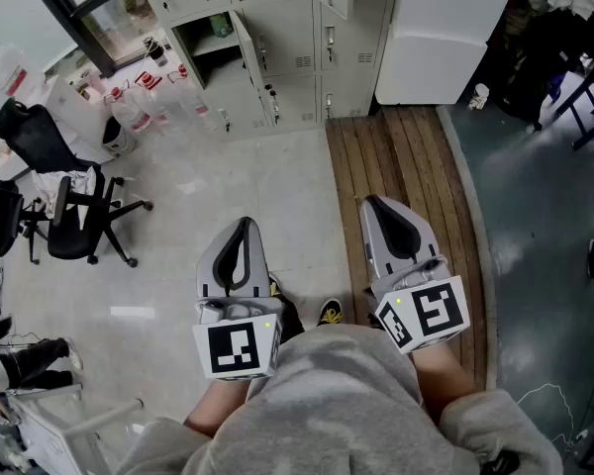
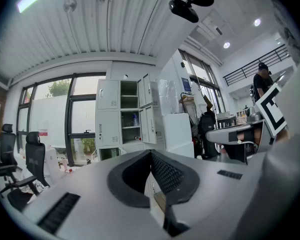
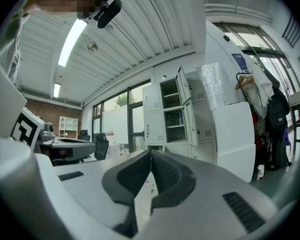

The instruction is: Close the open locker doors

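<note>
a: how many grippers?
b: two: left gripper (image 1: pixel 246 223), right gripper (image 1: pixel 377 203). two cubes as well: left marker cube (image 1: pixel 238 349), right marker cube (image 1: pixel 428 315).
a: open locker doors?
b: two, right of centre: upper door (image 3: pixel 182 84), lower door (image 3: pixel 190 123).
a: chairs?
b: two, lower left: nearer chair (image 2: pixel 36 156), farther chair (image 2: pixel 6 144).

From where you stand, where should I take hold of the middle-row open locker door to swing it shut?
Probably its free vertical edge, the one nearest you. The middle-row open locker door seems hinged at the right of its compartment and stands out into the room, so come round from its right side and press near that edge, where leverage is greatest.
</note>
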Demonstrator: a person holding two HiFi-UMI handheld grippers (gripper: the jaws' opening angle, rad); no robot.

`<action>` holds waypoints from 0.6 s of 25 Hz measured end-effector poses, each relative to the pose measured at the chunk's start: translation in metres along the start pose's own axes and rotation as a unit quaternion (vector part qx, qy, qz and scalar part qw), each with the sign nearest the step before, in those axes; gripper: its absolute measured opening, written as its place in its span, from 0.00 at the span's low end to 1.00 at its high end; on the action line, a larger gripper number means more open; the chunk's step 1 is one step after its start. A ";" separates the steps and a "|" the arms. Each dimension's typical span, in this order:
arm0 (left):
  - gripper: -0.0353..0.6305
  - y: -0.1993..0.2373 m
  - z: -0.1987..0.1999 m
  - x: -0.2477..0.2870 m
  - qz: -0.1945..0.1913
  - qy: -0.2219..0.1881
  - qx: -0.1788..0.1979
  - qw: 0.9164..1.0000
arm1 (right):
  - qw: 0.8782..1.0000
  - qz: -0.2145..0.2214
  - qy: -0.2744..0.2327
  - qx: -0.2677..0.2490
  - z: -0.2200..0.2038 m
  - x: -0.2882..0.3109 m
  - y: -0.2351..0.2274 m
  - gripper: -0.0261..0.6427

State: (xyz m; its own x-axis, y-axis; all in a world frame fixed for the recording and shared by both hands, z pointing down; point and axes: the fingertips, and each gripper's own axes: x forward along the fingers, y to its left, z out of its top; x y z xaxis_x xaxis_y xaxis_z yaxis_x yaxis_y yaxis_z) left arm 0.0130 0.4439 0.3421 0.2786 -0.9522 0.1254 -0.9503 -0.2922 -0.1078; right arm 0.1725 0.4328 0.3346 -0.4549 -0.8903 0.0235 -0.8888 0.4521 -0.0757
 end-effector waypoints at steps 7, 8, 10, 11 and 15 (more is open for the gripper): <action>0.06 -0.015 0.002 0.006 -0.017 -0.008 -0.005 1.000 | 1.000 0.000 -0.005 0.010 0.003 -0.006 -0.011 0.08; 0.06 -0.016 0.003 0.007 -0.018 -0.008 -0.005 1.000 | 1.000 0.001 -0.007 0.012 0.003 -0.007 -0.013 0.08; 0.06 -0.021 0.005 0.009 -0.020 -0.009 -0.002 1.000 | 1.000 0.002 -0.013 0.016 0.005 -0.009 -0.017 0.08; 0.06 -0.023 0.006 0.010 -0.021 -0.010 0.000 1.000 | 1.000 0.004 -0.016 0.019 0.006 -0.010 -0.020 0.08; 0.06 -0.033 0.007 0.015 -0.025 -0.010 0.004 1.000 | 0.999 0.008 -0.020 0.030 0.005 -0.015 -0.030 0.08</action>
State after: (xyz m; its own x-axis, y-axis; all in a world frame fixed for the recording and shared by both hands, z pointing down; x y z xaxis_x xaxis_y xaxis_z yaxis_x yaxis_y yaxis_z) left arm 0.0497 0.4392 0.3406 0.3289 -0.9377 0.1121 -0.9337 -0.3407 -0.1100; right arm 0.2068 0.4324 0.3317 -0.4657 -0.8847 -0.0183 -0.8755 0.4637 -0.1357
